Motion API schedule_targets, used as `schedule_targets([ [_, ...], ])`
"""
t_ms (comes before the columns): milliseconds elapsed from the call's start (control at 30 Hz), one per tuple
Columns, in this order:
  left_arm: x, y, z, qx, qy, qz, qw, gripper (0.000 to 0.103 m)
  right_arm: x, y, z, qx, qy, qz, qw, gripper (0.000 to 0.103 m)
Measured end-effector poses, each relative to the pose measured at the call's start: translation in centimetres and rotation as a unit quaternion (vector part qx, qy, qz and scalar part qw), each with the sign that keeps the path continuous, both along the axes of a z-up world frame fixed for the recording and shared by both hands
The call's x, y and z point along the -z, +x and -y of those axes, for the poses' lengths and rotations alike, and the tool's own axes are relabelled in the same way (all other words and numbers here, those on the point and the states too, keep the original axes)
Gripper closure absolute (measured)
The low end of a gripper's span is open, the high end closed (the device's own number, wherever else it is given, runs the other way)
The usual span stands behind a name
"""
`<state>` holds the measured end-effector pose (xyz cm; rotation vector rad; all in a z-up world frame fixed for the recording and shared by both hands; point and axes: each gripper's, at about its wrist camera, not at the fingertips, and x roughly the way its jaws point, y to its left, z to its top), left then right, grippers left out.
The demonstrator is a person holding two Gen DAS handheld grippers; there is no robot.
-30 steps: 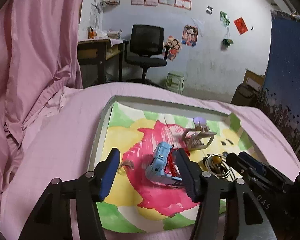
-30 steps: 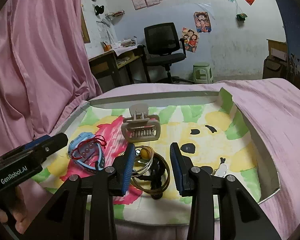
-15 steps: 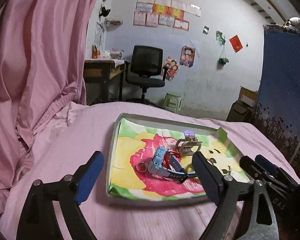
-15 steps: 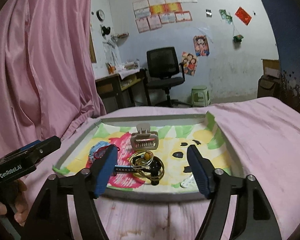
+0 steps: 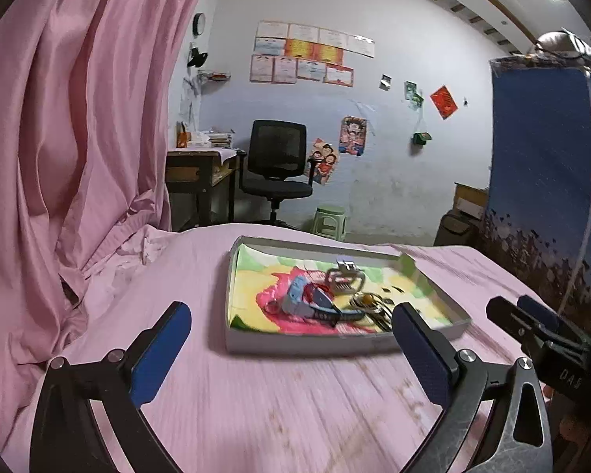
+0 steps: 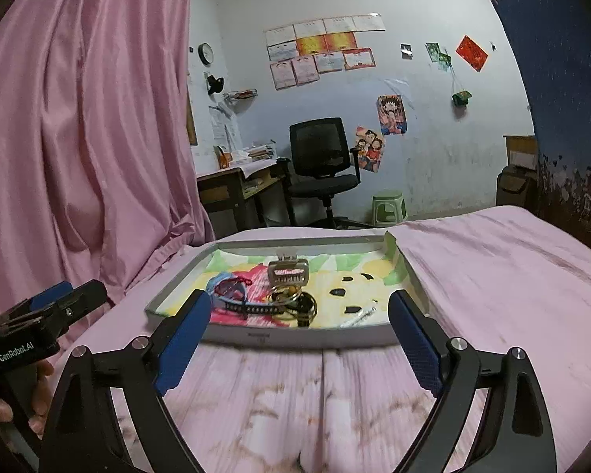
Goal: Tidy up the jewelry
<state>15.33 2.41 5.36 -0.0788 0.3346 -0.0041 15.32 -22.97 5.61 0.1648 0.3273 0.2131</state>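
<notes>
A shallow tray (image 5: pixel 307 345) (image 6: pixel 299 339) with a colourful painted lining lies on the pink-covered table. In it lie a blue watch (image 5: pixel 303 302) (image 6: pixel 226 289) with a red bead string, a beige hair claw (image 5: pixel 344 280) (image 6: pixel 288 272), gold bangles (image 5: pixel 368 301) (image 6: pixel 291 299) and a small clear piece (image 6: pixel 360 317). My left gripper (image 5: pixel 291 349) is open wide, held back from the tray's near edge, nothing between its fingers. My right gripper (image 6: pixel 299 349) is also open wide and empty, just short of the tray's front wall. Each gripper shows at the edge of the other's view.
A pink curtain (image 5: pixel 59 157) hangs close on the left. A blue panel (image 5: pixel 551 181) stands at the right. Beyond the table are a desk (image 5: pixel 201 173), a black office chair (image 5: pixel 277 169) and a green stool (image 5: pixel 329 220). A hand (image 6: pixel 4 406) holds the left gripper's handle.
Both grippers have pulled back out of the tray toward the near table edge and opened much wider. The jewelry lies where it was in the tray.
</notes>
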Motion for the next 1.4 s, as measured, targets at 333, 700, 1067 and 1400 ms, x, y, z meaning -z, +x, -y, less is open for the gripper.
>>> schedule_targets([
  [333,0.6,-5.4,0.2,0.004,0.005,0.004,1.0000,0.001,0.3,-5.4,0.5,-0.009,-0.010,-0.005,1.000,0.014],
  [700,2.0,-8.7,0.0,-0.005,0.014,0.010,0.9998,0.001,0.7,-8.9,-0.1,0.000,-0.030,0.010,0.999,0.014],
  [1067,2.5,-9.1,0.0,-0.005,0.015,0.009,0.9998,0.001,0.7,-9.0,-0.1,0.001,-0.027,0.007,1.000,0.014],
  [1400,2.7,-9.3,0.1,-0.006,0.016,0.009,0.9998,0.001,0.7,-9.0,0.1,0.001,-0.028,0.007,1.000,0.014],
])
